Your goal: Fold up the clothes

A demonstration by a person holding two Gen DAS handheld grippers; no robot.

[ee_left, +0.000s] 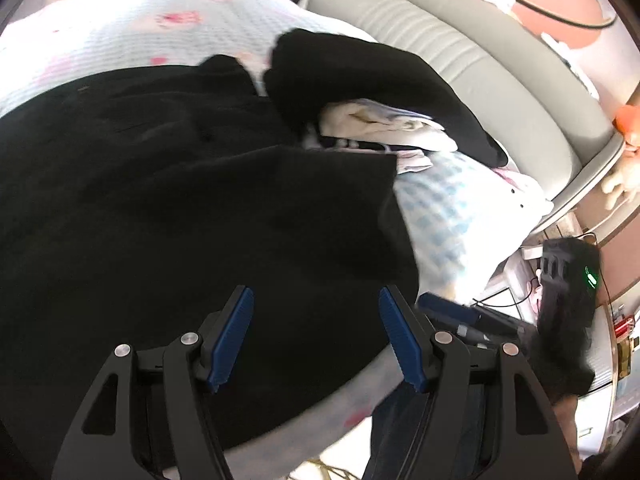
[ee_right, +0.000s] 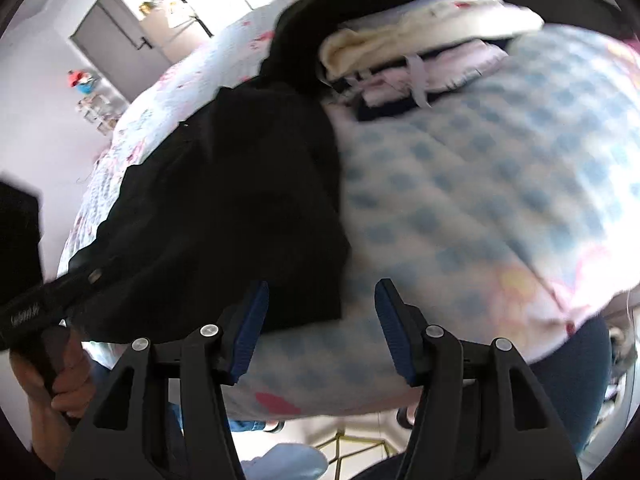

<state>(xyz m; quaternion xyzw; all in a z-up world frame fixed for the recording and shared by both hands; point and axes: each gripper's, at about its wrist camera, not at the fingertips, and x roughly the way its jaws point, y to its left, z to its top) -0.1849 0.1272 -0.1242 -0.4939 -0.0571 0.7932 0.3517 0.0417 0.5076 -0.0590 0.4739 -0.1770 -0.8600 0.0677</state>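
Left gripper (ee_left: 316, 336) wide, empty, over black garment (ee_left: 180, 200) | right gripper (ee_right: 320, 328) wide, empty, at its edge | risk: grabbing blanket (ee_right: 480, 184) too, toppling pile (ee_right: 400, 52) behind garment

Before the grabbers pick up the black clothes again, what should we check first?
1. Left gripper open with nothing between its fingers: ok.
2. Right gripper open and empty: ok.
3. Black garment spread on the bed: ok, though some folds remain.
4. Right edge of the black garment within reach, just ahead of the right gripper: ok.
5. Folded pile kept apart from the garment: not ok, it touches the black cloth.
6. Which part of the garment is sleeve or hem: cannot tell, too dark.
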